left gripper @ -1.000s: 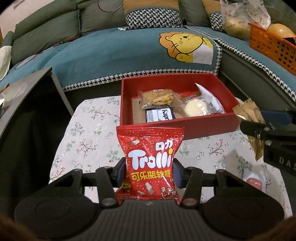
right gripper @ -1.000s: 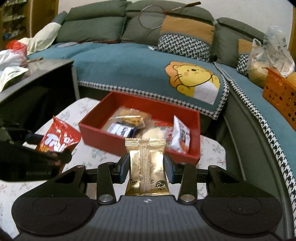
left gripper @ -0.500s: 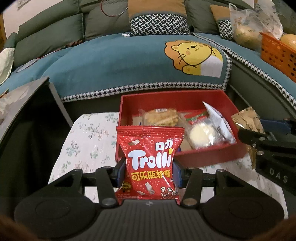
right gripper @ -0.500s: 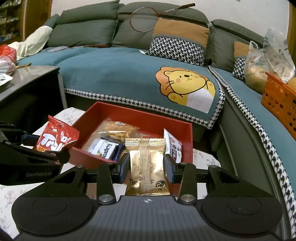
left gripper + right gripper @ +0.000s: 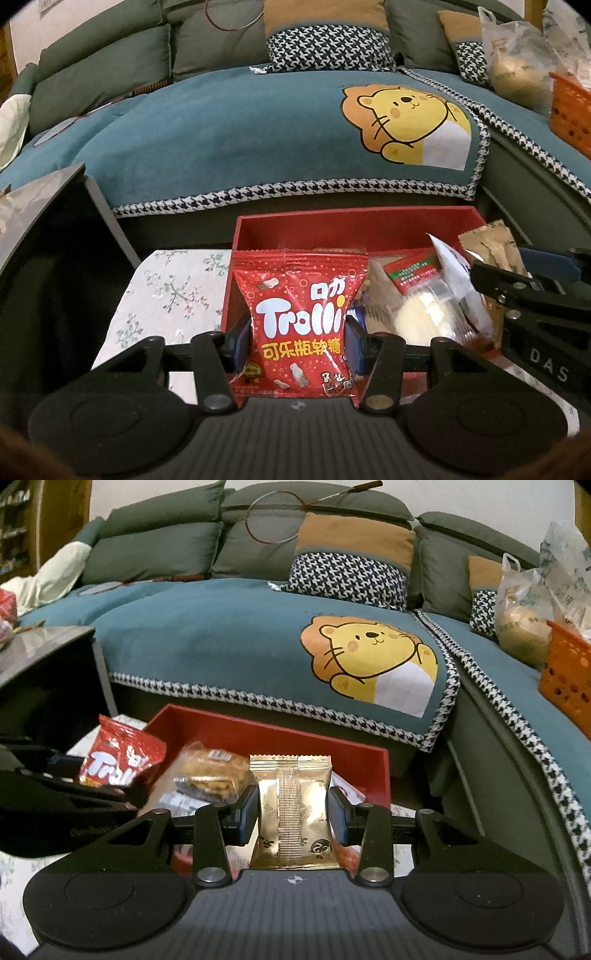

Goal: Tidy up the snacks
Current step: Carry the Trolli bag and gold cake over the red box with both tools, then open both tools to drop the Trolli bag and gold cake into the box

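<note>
My left gripper (image 5: 297, 341) is shut on a red Trolli gummy bag (image 5: 299, 314) and holds it upright over the left part of the red box (image 5: 332, 223). My right gripper (image 5: 291, 814) is shut on a gold snack packet (image 5: 291, 812) and holds it over the right part of the red box (image 5: 273, 734). The box holds a cookie packet (image 5: 210, 771), a round white pastry in clear wrap (image 5: 421, 317) and a red-green packet (image 5: 410, 271). The gold packet shows at the right in the left wrist view (image 5: 491, 251); the Trolli bag shows at the left in the right wrist view (image 5: 118, 757).
The box sits on a floral tablecloth (image 5: 166, 295) before a teal-covered sofa (image 5: 240, 638) with a lion print. A dark side table (image 5: 48, 206) stands left. An orange basket (image 5: 569, 672) and plastic bags (image 5: 528, 620) lie on the sofa at right.
Both grippers have moved forward with their packets, from in front of the red box to over it. Both stayed shut.
</note>
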A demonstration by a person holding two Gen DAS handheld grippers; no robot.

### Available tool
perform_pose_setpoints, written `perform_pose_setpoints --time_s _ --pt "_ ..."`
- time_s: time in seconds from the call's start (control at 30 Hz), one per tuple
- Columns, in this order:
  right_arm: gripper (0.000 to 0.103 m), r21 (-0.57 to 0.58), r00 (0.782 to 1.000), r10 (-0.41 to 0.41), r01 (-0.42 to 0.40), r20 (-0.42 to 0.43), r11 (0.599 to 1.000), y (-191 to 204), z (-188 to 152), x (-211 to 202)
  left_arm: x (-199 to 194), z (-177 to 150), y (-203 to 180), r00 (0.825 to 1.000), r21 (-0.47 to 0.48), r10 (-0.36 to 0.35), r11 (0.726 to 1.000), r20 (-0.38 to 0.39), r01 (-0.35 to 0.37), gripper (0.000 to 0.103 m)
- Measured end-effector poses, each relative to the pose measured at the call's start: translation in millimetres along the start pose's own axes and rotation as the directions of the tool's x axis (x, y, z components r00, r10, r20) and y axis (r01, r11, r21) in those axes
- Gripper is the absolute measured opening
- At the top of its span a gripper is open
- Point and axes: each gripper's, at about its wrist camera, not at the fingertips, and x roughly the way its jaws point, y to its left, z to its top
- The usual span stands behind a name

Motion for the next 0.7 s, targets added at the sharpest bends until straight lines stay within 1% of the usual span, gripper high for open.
perform_pose_setpoints --time_s 0.13,0.37,0.53,0.63,0.7 --pt "0.049 0.026 1.0 0.015 -0.015 0.012 1.0 -1 4 17 14 7 -1 1.0 0.003 0.013 1.0 0.003 -0.013 0.08" --pt "0.049 0.036 0.999 0.025 -0.024 -0.031 0.999 0 -5 53 41 12 0 1.0 -0.01 0.017 1.0 -0.013 -0.017 0.08" --pt "0.049 0.036 0.999 0.033 -0.032 -0.028 0.999 6 -4 65 52 11 1 1.0 -0.021 0.019 1.0 -0.023 -0.02 0.08" --pt "0.051 0.032 0.999 0.024 -0.023 -0.03 0.999 8 -4 70 56 11 2 0.999 -0.019 0.023 1.0 -0.035 -0.024 0.081" --pt "0.057 0.035 0.999 0.022 -0.021 -0.03 0.999 7 -5 71 58 11 3 0.999 -0.02 0.037 0.999 -0.036 -0.038 0.083"
